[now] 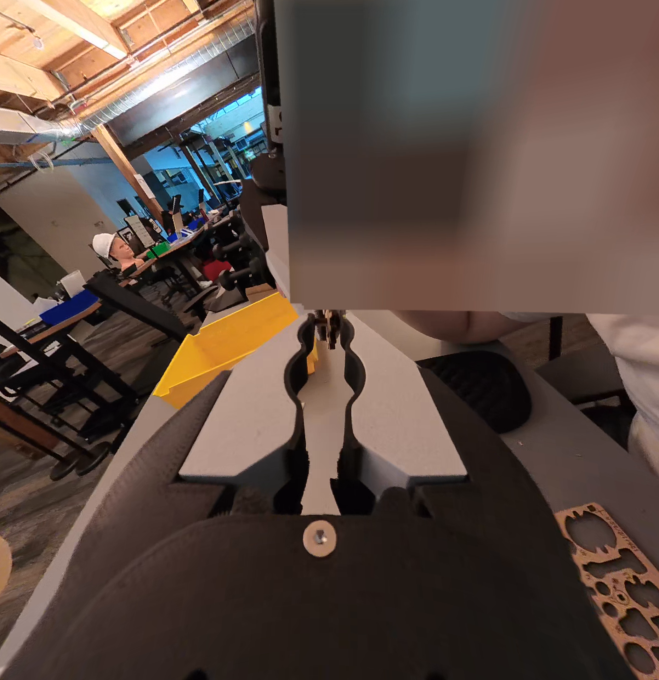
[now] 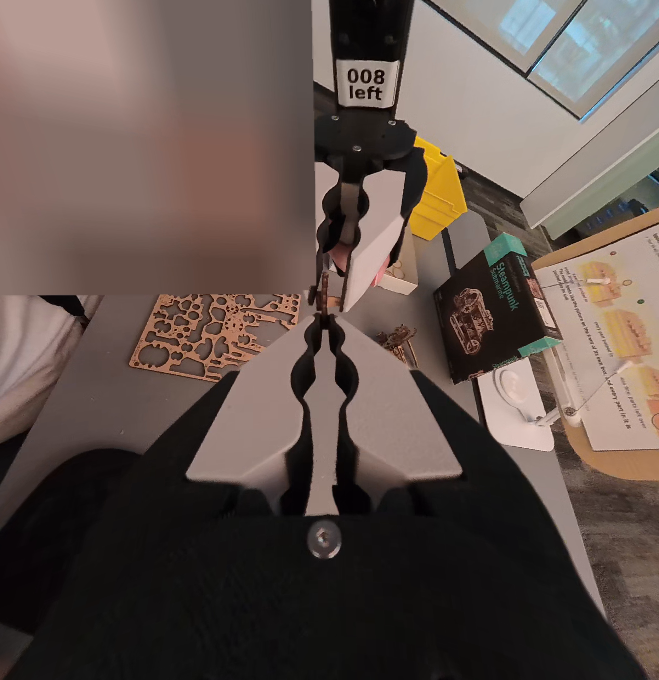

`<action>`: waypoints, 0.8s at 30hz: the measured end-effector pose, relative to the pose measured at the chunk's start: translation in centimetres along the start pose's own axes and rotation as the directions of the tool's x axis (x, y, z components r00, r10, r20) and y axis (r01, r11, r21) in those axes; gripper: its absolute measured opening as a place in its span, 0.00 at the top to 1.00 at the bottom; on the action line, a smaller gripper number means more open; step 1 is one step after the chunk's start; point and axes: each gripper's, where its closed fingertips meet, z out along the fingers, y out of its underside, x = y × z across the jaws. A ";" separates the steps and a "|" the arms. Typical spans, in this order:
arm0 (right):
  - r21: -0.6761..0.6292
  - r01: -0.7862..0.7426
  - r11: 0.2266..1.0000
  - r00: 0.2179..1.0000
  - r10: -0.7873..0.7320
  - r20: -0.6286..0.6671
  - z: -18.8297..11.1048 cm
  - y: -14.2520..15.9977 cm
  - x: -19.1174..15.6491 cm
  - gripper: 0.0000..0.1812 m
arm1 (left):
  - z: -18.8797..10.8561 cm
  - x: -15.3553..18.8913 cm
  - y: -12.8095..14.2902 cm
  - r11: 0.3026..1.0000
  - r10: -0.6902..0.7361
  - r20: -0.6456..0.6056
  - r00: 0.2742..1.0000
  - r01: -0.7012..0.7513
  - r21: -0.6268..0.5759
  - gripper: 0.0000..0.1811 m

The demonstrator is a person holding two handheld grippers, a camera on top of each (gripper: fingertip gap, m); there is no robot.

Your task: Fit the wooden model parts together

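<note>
A: On the grey worktop (image 2: 99, 397), largest item first: the punched-out wooden sheet (image 2: 210, 331), lying flat, just left of where the two claws meet. Right of that meeting point, a dark model box (image 2: 497, 316); beyond it a printed instruction sheet (image 2: 615, 349).

B: Yellow bin (image 1: 225, 349)?

A: Behind the meeting point, at the far worktop edge. A partly built wooden model (image 2: 397, 342) sits between the claws and the box.

B: Claw states?

A: Left claw (image 2: 326, 294) comes down from above, clenched on a small wooden part (image 2: 325, 294). Right claw (image 2: 323, 322) points up from below, tips pinched on the lower end of the same piece. Whether it is one part or two joined, cannot tell.

B: Left wrist view?

A: Left claw (image 1: 328, 323) pinching the part (image 1: 329, 331) at its tips, raised above the worktop (image 1: 578, 460).
</note>
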 end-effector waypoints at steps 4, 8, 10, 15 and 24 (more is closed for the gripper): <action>0.019 0.010 1.000 1.000 -0.010 0.002 -0.1 -0.2 0.0 0.99 | 0.0 0.0 -0.2 0.998 0.067 0.021 0.998 -0.068 0.018 0.94; 0.013 0.061 0.998 0.998 -0.061 -0.007 -0.2 -0.2 -0.1 0.99 | 0.1 0.1 -0.2 0.993 0.114 0.030 0.993 -0.114 0.018 0.94; 0.015 0.096 0.995 0.995 -0.096 -0.019 -0.3 -0.4 -0.1 0.99 | 0.2 0.2 -0.3 0.989 0.148 0.038 0.988 -0.148 0.015 0.94; 0.027 0.181 0.983 0.983 -0.181 -0.013 -0.3 -0.7 -0.8 0.99 | 0.2 0.9 -0.6 0.974 0.226 0.033 0.974 -0.226 -0.004 0.94; 0.057 0.357 0.932 0.931 -0.350 -0.102 -0.5 -1.5 -0.7 1.00 | 0.0 1.1 -1.2 0.943 0.331 0.079 0.940 -0.333 0.020 0.94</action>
